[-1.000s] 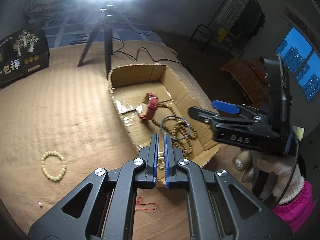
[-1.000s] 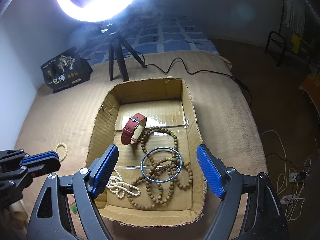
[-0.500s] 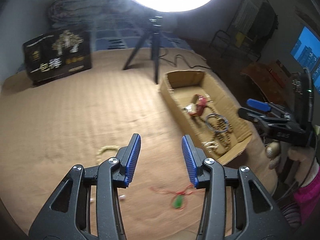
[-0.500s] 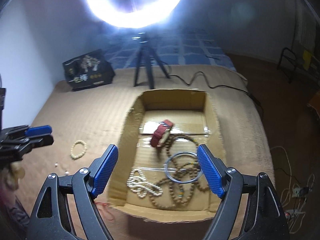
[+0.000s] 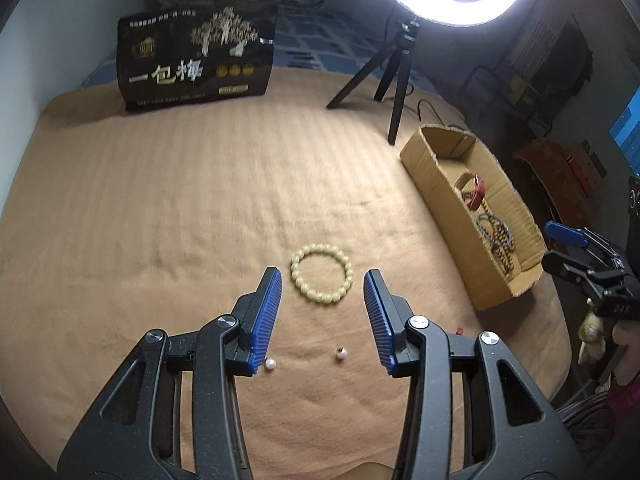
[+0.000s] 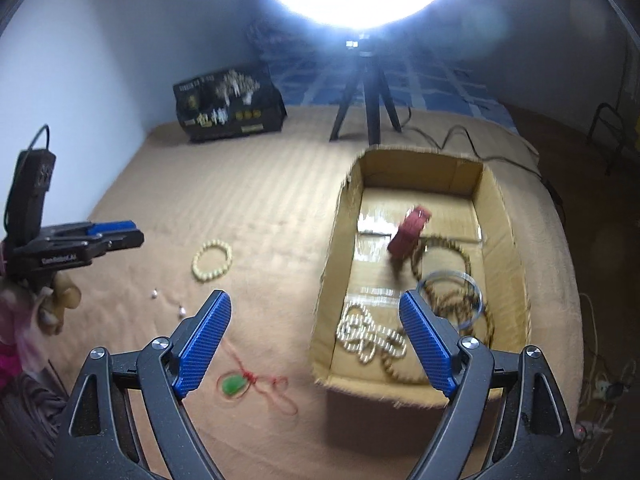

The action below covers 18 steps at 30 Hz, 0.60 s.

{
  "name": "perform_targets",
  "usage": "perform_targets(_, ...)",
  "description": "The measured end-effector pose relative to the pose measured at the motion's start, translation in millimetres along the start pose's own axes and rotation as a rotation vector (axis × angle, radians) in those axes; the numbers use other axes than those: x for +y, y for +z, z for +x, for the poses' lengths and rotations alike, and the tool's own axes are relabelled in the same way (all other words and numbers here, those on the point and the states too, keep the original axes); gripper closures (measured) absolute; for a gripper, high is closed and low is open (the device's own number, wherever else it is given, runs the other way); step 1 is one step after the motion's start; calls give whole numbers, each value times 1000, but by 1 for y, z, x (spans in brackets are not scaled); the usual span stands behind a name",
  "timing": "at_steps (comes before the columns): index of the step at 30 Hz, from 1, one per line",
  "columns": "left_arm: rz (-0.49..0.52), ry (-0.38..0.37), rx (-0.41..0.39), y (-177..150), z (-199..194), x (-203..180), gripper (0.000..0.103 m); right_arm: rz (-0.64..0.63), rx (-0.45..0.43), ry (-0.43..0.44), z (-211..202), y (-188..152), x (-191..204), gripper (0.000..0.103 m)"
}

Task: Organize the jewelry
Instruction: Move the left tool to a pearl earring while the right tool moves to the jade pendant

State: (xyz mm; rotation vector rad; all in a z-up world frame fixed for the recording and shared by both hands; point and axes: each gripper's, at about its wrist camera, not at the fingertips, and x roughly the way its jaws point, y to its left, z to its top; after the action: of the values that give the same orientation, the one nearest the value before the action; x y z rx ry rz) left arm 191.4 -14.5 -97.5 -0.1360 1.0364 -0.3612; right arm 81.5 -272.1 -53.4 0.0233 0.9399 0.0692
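Hands hold two grippers: left gripper (image 5: 322,312) spread wide above a cream bead bracelet (image 5: 322,279) — right gripper (image 6: 314,344) also spread, beside the cardboard box (image 6: 326,292) of jewelry.

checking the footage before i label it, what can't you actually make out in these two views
- Box contents, right wrist view: motion blur smears the red strap and brown beads; the right gripper finger covers part of them.
- Cardboard box, left wrist view: its near wall hides most of the floor.
- Green pendant: blurred; absent from the left view.
- Two loose pearls: too small for detail.
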Motion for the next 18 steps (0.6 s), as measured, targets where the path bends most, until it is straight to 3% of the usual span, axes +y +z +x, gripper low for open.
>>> perform_targets(3, -7, -8, 14, -5, 0, 4, 60, 6, 51, -46, 5, -10, 9, 17)
perform_targets(15, 16, 15, 90, -41, 7, 27, 60, -7, 138, -13, 23, -57, 44, 18)
perform_targets(18, 34, -4, 91, -45, 8, 22, 60, -3, 167, 16, 32, -65, 53, 28)
